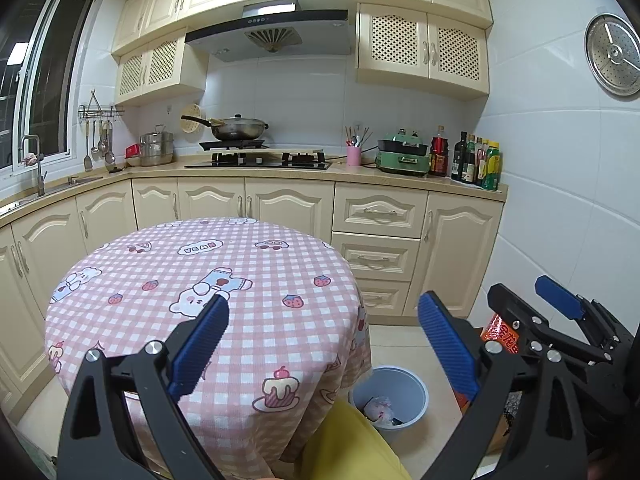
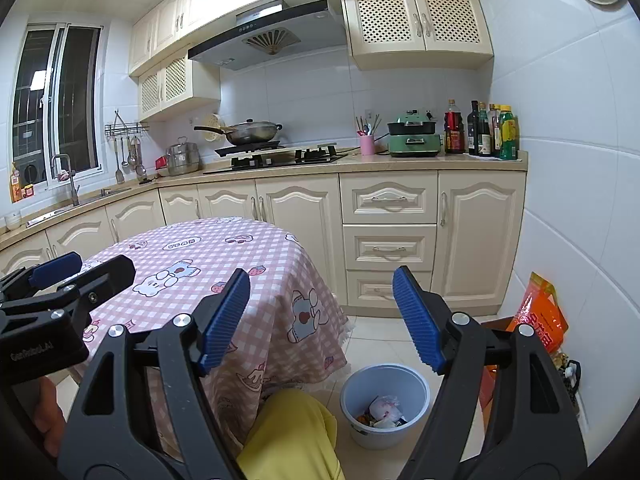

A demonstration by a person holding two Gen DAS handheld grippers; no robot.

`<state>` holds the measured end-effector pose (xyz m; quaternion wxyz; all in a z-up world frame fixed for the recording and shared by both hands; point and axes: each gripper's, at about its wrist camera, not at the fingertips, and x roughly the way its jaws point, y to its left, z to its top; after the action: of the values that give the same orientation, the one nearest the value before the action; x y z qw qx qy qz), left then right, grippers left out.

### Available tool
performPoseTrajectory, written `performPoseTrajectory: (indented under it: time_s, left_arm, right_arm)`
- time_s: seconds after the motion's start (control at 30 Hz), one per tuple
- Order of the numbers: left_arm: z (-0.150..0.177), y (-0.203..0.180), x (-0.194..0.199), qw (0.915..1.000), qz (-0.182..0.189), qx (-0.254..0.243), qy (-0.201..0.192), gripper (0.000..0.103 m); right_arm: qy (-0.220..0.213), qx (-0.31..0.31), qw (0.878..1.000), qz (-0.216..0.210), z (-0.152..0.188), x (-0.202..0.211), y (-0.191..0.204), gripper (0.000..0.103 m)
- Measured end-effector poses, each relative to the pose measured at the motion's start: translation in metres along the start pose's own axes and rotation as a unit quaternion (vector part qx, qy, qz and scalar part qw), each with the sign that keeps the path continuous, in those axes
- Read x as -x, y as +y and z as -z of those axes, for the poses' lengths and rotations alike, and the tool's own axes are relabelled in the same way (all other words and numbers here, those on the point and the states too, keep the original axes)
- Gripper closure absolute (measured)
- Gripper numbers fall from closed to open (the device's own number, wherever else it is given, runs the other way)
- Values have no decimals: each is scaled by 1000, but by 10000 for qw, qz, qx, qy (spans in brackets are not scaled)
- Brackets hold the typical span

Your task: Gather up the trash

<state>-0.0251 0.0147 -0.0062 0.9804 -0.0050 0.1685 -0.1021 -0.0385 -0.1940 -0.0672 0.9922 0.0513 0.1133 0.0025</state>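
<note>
Left wrist view shows my left gripper point(image 1: 322, 340) with its jaws wide apart and nothing between them, above the pink checked tablecloth point(image 1: 168, 280) of the round table. Right wrist view shows my right gripper point(image 2: 320, 316) open the same way, also holding nothing. The trash point(image 2: 384, 410), crumpled paper and small scraps, lies already inside the grey bin point(image 2: 416, 380) on the floor, just beside the table and near a yellow-clad knee point(image 2: 292, 432). I see no litter left on the cloth. I judge the collecting is finished or nearly so; my next move calls for looking around the floor for any remaining piece.
</note>
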Motion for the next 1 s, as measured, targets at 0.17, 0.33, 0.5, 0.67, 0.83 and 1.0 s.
performPoseTrajectory:
  time_s: [0.17, 0.33, 0.5, 0.67, 0.83, 1.0]
  left_arm:
    - [0, 0, 1, 10000, -11, 7, 3, 9]
    - [0, 0, 2, 10000, -29, 8, 15, 9]
    - [-1, -1, 2, 10000, -23, 13, 9, 9]
    - [-1, -1, 1, 10000, -34, 19, 18, 9]
    - [0, 0, 1, 10000, -55, 35, 13, 9]
    - [0, 1, 2, 10000, -65, 45, 9, 9]
  right_arm:
    - [14, -9, 10000, 4, 0, -1, -1, 29]
    - [31, -20, 10000, -4, 2, 1, -2, 29]
    - [60, -29, 10000, -19, 3, -1, -2, 29]
    - [69, -28, 10000, -32, 3, -1, -2, 29]
    - [93, -21, 9999, -41, 4, -2, -1, 29]
    - [96, -16, 9999, -47, 5, -3, 0, 29]
